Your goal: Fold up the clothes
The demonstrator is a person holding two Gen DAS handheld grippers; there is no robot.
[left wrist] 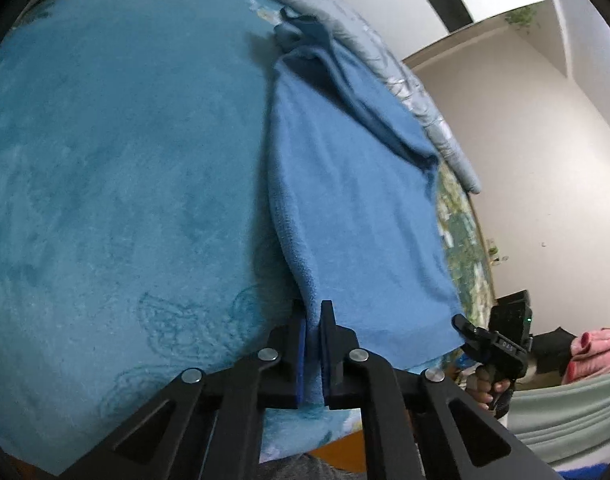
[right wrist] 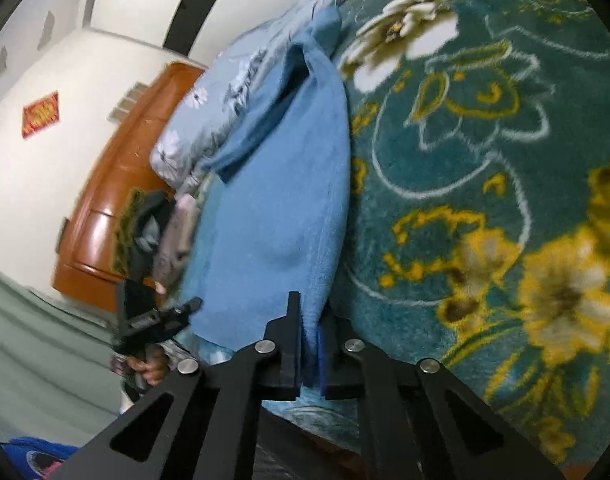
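Fleecy blue garment [left wrist: 357, 216], hem corners pinched, perhaps folded

One blue garment [left wrist: 357, 216], two grippers — left [left wrist: 314, 312] and right [right wrist: 309, 312] — two blankets: teal [left wrist: 117, 168], floral [right wrist: 485, 184].

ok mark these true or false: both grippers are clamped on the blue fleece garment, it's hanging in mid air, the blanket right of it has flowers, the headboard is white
1. Both grippers are clamped on the blue fleece garment. True: the left gripper and right gripper each pinch its near hem.
2. The garment hangs in mid air. False: it lies spread on the bed.
3. The teal blanket to its right has flowers. True.
4. The headboard is white. False: it is orange-brown wood.
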